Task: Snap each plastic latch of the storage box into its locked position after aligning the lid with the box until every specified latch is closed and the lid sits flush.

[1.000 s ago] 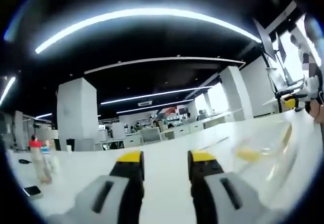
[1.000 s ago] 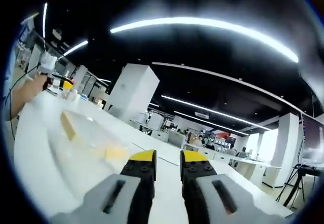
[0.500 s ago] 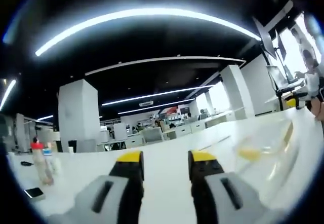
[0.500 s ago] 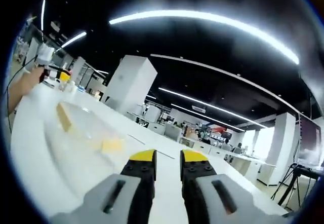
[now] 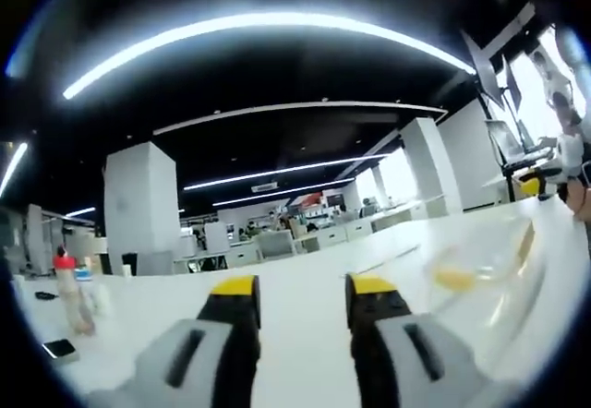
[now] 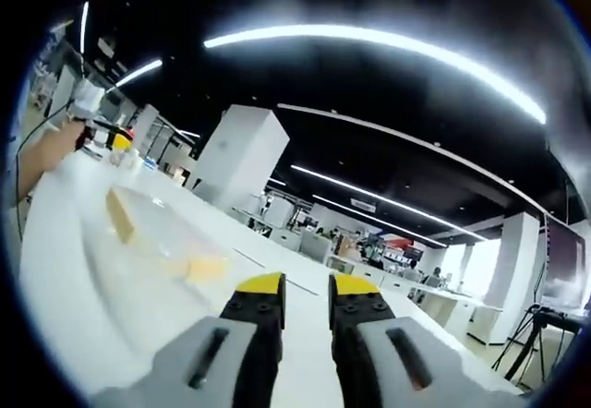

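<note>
In the left gripper view, the left gripper [image 5: 302,290] rises from the bottom with its yellow-tipped fingers [image 5: 234,287] apart and nothing between them, hovering over the white table [image 5: 305,265]. To the right of the fingers, the clear storage box [image 5: 494,274] lies on the table, blurred, with a yellow latch [image 5: 455,280] on its near side and another yellow latch [image 5: 524,241] further along its edge. Left of the fingers, near the table's edge, lie a dark phone [image 5: 58,348] and, beyond it, a bottle with a red cap [image 5: 67,290]. Far to the right, a hand [image 5: 581,198] shows at the border.

In the right gripper view, the right gripper [image 6: 306,287] has its fingers [image 6: 261,287] slightly apart, a narrow gap between them, holding nothing. To the left of the fingers the storage box [image 6: 152,246] sits on the table [image 6: 55,270], one yellow latch [image 6: 205,267] nearest the fingers and another [image 6: 119,216] beyond it. Further left, a person's hand [image 6: 46,154] is visible. Behind everything stand white pillars [image 6: 242,163] and desks of an open office.
</note>
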